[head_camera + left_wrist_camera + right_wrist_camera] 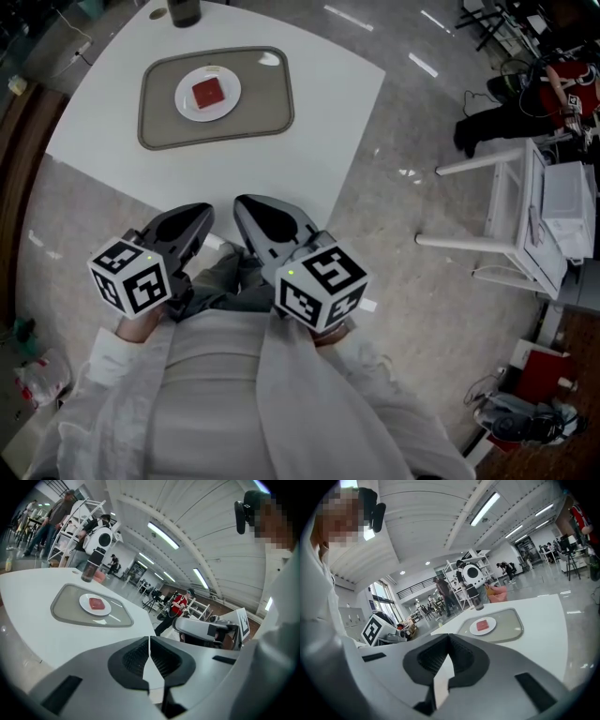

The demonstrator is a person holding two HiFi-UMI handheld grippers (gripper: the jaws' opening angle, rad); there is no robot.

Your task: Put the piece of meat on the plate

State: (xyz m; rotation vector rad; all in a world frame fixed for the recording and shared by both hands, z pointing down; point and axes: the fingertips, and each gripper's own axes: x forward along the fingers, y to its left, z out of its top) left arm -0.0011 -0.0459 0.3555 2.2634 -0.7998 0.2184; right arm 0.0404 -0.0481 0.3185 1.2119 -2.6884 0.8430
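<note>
Two grippers are held close to the person's body, well short of the desk [323, 103], with their tips pointing toward it. In its own view, the left gripper [149, 641] has its jaws closed tip to tip with nothing between them. The right gripper [449, 639] is in the same condition, jaws together and empty. From the head view, the left gripper [197, 217] and right gripper [253, 211] sit side by side, near each other but apart, each with its marker cube toward the person. The meat [207, 93], a red square piece, lies at the middle of a white plate [231, 94]. The plate rests on a grey mat [264, 105] with rounded corners, laid on the white desk. A dark bottle [184, 11] stands on the desk just beyond the mat's far edge. Both gripper views show the meat [96, 603] [483, 625] flat on the plate [106, 609] [474, 629], well apart from either gripper.
</note>
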